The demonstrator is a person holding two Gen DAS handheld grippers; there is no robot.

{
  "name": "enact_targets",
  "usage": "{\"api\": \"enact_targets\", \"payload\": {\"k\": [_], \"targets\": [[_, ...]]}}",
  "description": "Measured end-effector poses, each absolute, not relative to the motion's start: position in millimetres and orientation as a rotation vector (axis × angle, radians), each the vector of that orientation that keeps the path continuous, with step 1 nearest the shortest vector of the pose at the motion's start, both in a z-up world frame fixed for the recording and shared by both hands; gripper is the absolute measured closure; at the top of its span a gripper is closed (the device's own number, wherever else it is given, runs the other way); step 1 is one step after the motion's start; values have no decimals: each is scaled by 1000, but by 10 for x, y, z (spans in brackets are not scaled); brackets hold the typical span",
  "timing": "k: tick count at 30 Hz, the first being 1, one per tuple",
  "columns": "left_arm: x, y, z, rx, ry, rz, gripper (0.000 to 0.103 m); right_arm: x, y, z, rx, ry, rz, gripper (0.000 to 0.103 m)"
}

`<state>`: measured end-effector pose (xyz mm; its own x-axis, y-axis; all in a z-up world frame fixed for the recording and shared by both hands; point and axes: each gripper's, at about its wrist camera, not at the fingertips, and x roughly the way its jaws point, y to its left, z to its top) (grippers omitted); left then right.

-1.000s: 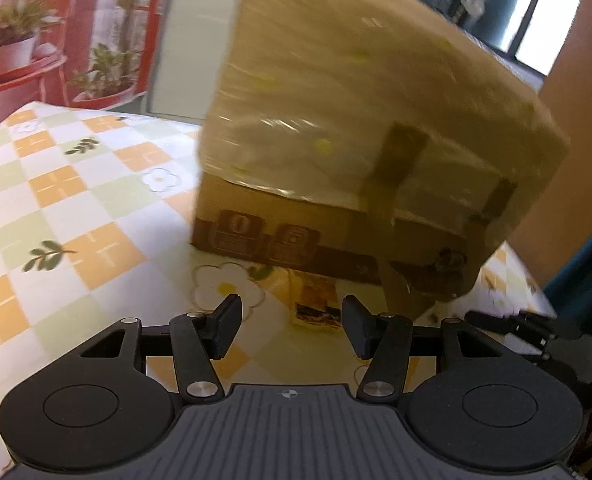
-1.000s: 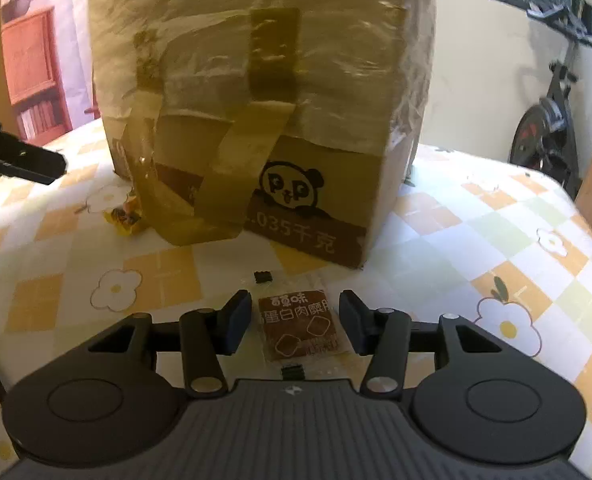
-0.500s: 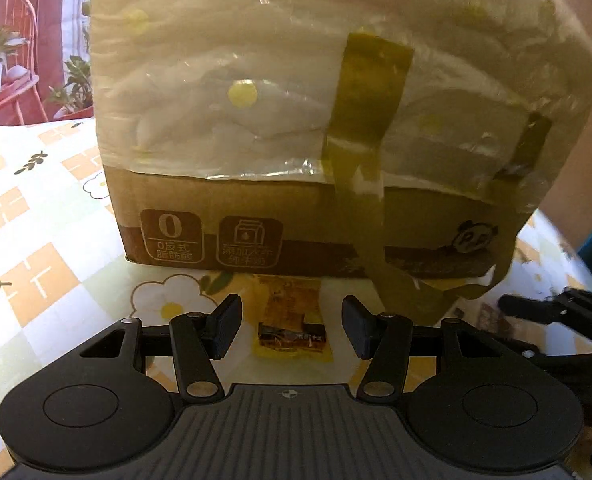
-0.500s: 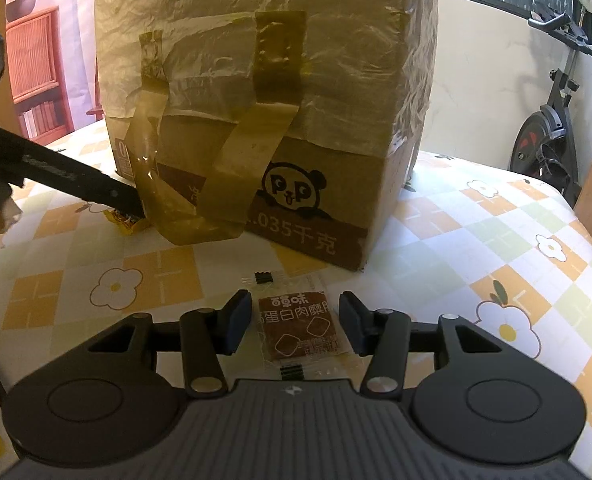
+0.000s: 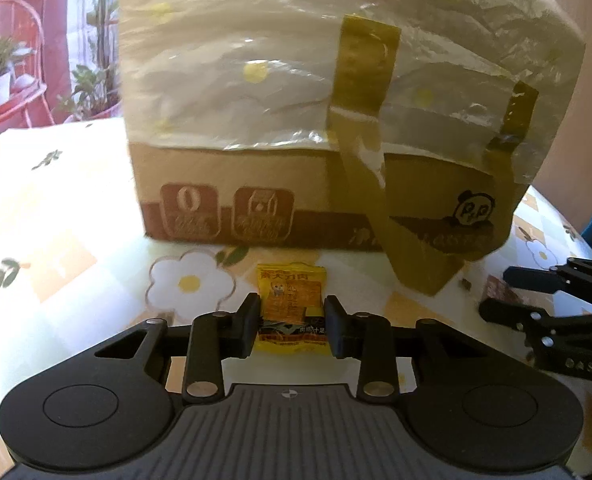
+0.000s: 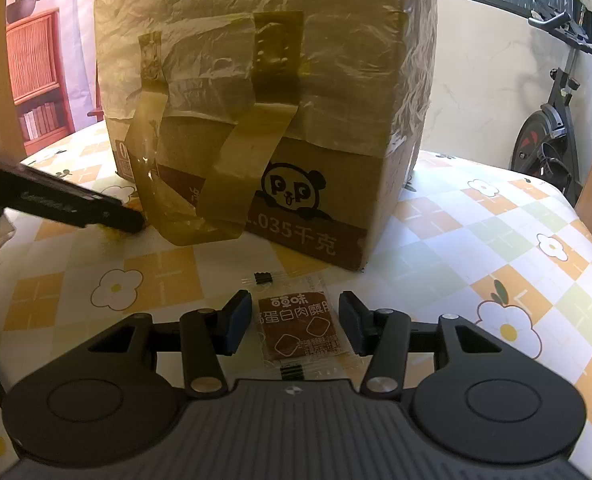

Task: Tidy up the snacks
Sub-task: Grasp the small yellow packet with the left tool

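Left gripper (image 5: 292, 326): jaws closed in on a yellow snack packet (image 5: 290, 308), both pads touching its side edges, the packet flat on the tablecloth (image 5: 76, 240) with its top half sticking out beyond the fingertips. Just past the packet, a printed white flower (image 5: 188, 284) to the left of the jaws. Farther ahead, filling most of the view, a cardboard box (image 5: 256, 200) standing upright on the cloth, its upper part wrapped in crinkled plastic film (image 5: 256, 60) and strapped with brown tape (image 5: 365, 80) that trails down to the table ahead and right of the jaws. Far off to the right of the jaws, the black fingers of the other tool showing near the box corner.

Right gripper (image 6: 296, 322): jaws spread apart, gripping nothing, a brown snack packet (image 6: 301, 330) lying flat between them with a gap on each side. Just beyond the fingertips, the clear sealed end of that packet with a small black mark. Farther ahead, the same box (image 6: 315, 208) showing a panda print, tape loops (image 6: 248, 152) hanging down its face. Well to the left of the jaws, the left tool's dark finger (image 6: 68, 204) reaching down to the cloth by the box base. Far right, beyond the table edge, an exercise bike (image 6: 551, 136).
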<state>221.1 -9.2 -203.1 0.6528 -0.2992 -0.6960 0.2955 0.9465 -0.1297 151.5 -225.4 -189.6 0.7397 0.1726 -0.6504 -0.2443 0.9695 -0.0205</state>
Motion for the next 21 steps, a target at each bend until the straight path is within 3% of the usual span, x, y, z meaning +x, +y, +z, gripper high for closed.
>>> {"api": "enact_targets", "payload": {"k": [21], "targets": [[1942,-52,-2078,11,745,-317,66,1515,-2247,-1897,-106,701,229,51]]}}
